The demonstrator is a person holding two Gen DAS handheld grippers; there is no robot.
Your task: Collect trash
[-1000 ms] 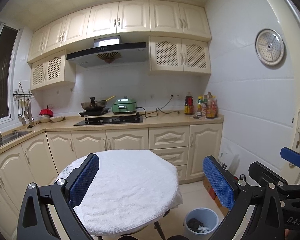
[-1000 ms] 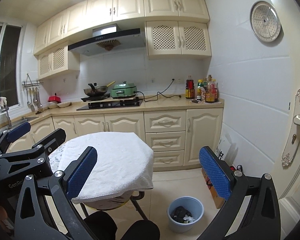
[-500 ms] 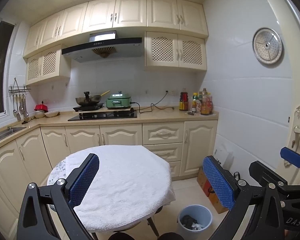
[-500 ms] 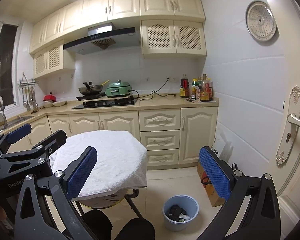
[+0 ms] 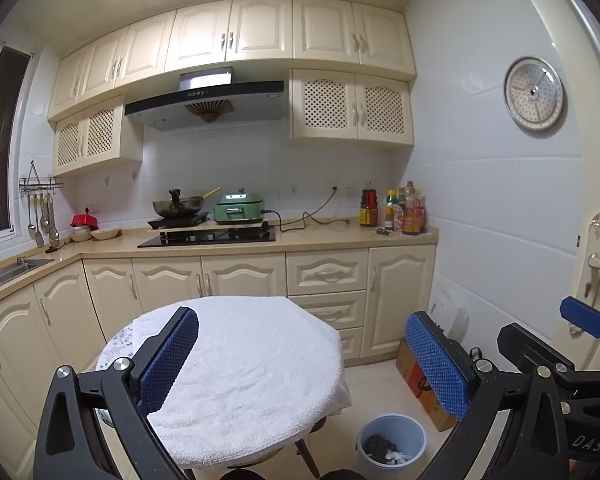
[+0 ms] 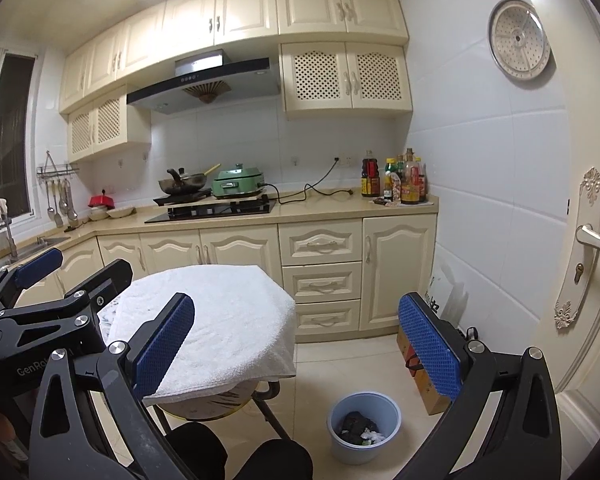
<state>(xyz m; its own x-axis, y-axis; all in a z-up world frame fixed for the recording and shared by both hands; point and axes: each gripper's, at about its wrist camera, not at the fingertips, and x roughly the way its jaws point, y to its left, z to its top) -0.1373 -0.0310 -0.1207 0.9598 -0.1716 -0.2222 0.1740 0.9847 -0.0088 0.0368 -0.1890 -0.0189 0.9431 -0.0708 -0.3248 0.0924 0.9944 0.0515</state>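
Left gripper (image 5: 302,364): jaws spread wide, blue pads facing each other, nothing between them. It is held above the near edge of the round table (image 5: 116,344), which is covered by a white towel (image 5: 252,364).

Right gripper (image 6: 296,356): jaws likewise spread wide and empty, held beyond the right edge of the table. In the right wrist view the left gripper appears at the left, level with the table's near-left edge.

Trash bin (image 6: 364,426): a pale blue bin standing upright on the tiled floor (image 6: 352,356), off the near-right edge of the table and beside one table leg. It contains dark crumpled trash (image 6: 356,424) and some white scraps. The bin is well apart from both grippers. No trash is visible on the towel.

A cardboard box (image 6: 424,380) stands on the floor near the bin, against the right wall. Base cabinets (image 6: 320,276) line the back wall behind the table.
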